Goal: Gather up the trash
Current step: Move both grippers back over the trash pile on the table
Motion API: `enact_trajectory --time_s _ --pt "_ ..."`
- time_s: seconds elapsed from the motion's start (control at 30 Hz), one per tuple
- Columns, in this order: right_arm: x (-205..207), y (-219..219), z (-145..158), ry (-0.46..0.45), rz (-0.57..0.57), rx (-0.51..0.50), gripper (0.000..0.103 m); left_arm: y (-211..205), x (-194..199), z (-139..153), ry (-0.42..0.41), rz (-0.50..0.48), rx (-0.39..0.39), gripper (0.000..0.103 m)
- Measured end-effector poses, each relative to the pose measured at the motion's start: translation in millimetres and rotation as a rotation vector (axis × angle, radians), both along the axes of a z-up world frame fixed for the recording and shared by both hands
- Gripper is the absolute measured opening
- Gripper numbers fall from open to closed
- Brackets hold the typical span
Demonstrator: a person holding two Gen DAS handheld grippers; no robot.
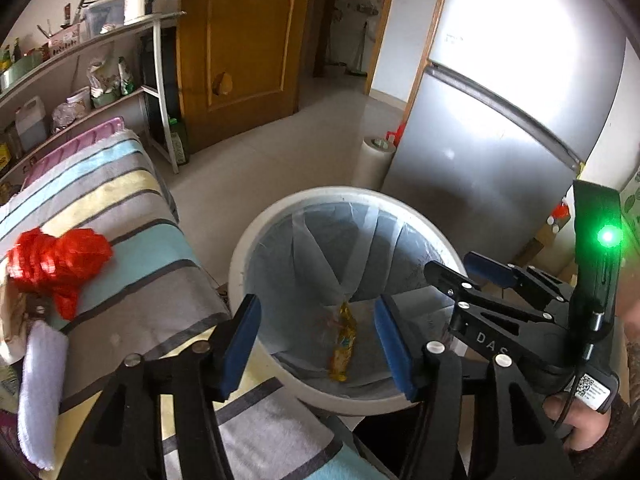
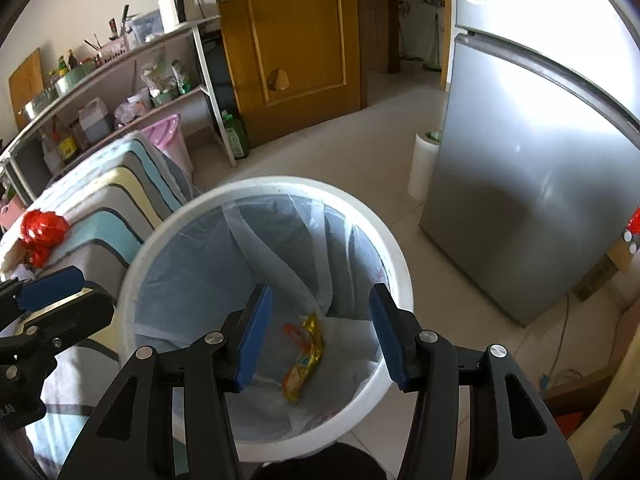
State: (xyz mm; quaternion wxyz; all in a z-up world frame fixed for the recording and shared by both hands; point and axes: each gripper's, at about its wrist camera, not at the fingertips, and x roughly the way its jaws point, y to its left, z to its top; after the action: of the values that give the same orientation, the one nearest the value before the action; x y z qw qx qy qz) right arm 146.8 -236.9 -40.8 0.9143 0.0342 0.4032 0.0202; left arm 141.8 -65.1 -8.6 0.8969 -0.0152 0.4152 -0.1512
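While both tools hang over the bin (image 2: 400, 276), each stands with its blue pads apart and nothing between them: the left tool (image 1: 316, 344) above the near rim on the bed side, the right tool (image 2: 318, 338) more squarely over the mouth. Straight below and ahead of the right tool a yellow wrapper (image 2: 304, 364) lies on the liner (image 2: 192, 264) at the bottom, a smaller orange scrap touching its upper end; I judge these already collected. Left of the left tool and well apart from it, a crumpled red bag (image 1: 56, 260) sits on the striped bed (image 1: 132, 200), and it looks like the next piece of trash. By its look it is thin plastic film, so it should be very light, soft and springy, apt to slip out of a shallow pinch and to unfold when lifted. A hold across the bunched middle, where the folds are thickest, seems safer than on a loose tail at the edge. Pressing down a little into the bedding may help the pads get under it, though the cover could be pinched along with it. Nearer the left tool's lower left lies a white cloth (image 1: 40, 380), and whether that counts as trash I cannot tell.
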Motion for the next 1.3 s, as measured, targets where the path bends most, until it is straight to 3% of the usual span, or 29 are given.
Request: enact_trajectory --time_s 0.17,0.4,0.53,0.7,0.8,0.93,1.03,1.3 --pt "-16 13 22 -0.060 0.017 0.015 0.052 21 -15 20 -0.050 0.046 -0.008 0.068" --pt "-35 46 48 -0.120 0.074 0.054 0.052 71 -40 40 -0.096 0.158 -0.030 0.068" --pt "-43 72 54 -0.137 0.128 0.069 0.052 105 -54 46 -0.110 0.223 -0.035 0.069" --pt "-51 110 59 -0.160 0.212 0.079 0.052 141 -73 51 -0.134 0.302 0.010 0.071" --pt "-55 129 59 -0.173 0.252 0.076 0.052 163 -84 51 -0.147 0.356 0.017 0.077" --pt "-59 158 56 -0.163 0.326 0.102 0.052 188 -96 47 -0.159 0.437 0.092 0.082" --pt "-59 185 52 -0.137 0.385 0.115 0.052 212 -102 43 -0.134 0.451 0.028 0.083" --pt "-56 248 33 -0.037 0.496 0.141 0.052 263 -111 27 -0.095 0.570 0.004 0.083"
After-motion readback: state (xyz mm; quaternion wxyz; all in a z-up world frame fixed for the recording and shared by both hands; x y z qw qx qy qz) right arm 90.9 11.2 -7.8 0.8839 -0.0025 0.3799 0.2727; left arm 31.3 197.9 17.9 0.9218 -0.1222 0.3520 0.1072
